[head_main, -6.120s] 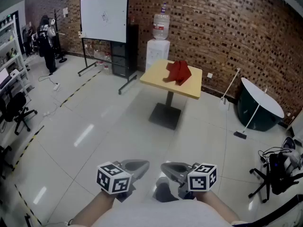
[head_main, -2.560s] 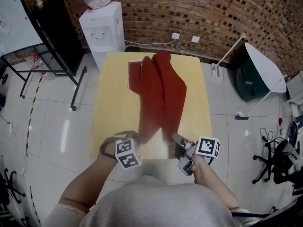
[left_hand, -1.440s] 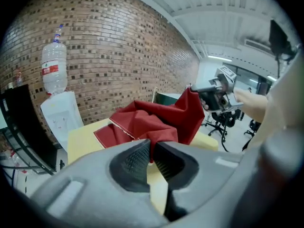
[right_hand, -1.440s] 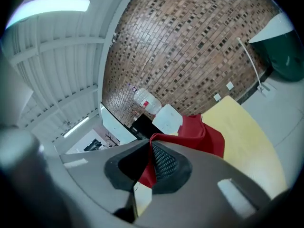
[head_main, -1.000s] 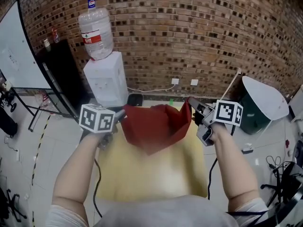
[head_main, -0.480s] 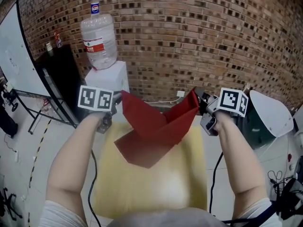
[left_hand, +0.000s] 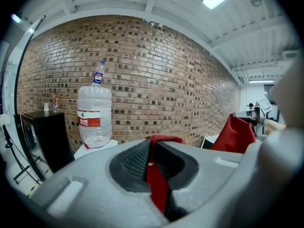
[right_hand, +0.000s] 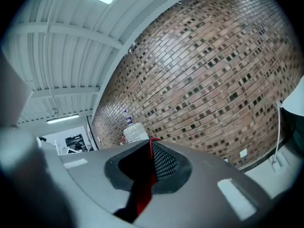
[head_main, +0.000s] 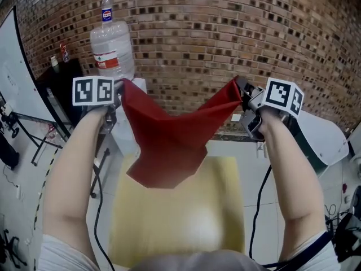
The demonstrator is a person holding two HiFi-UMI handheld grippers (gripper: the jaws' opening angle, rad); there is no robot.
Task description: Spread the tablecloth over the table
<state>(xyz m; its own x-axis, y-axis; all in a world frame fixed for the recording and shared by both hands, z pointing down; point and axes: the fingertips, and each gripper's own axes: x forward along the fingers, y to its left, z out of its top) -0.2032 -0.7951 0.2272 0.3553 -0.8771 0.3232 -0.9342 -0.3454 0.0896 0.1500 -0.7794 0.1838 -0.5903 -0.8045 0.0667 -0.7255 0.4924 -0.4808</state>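
The red tablecloth point(head_main: 169, 140) hangs in the air between my two grippers, sagging in a V, its lower tip dangling over the far part of the yellow table point(head_main: 186, 219). My left gripper point(head_main: 115, 89) is shut on the cloth's upper left corner, high at the left of the head view. My right gripper point(head_main: 241, 92) is shut on the upper right corner. A strip of red cloth point(left_hand: 154, 184) is pinched between the jaws in the left gripper view, and another red strip point(right_hand: 142, 189) in the right gripper view. The cloth is still partly folded.
A white water dispenser with a large bottle point(head_main: 113, 47) stands behind the table against the brick wall point(head_main: 186, 33). A black cabinet point(head_main: 53, 95) is at the left. A tipped white round table point(head_main: 318, 140) lies at the right. Cables hang from both arms.
Both grippers have risen and moved apart, lifting the red cloth off the table and stretching its top edge. The cloth now hangs free above the yellow tabletop.
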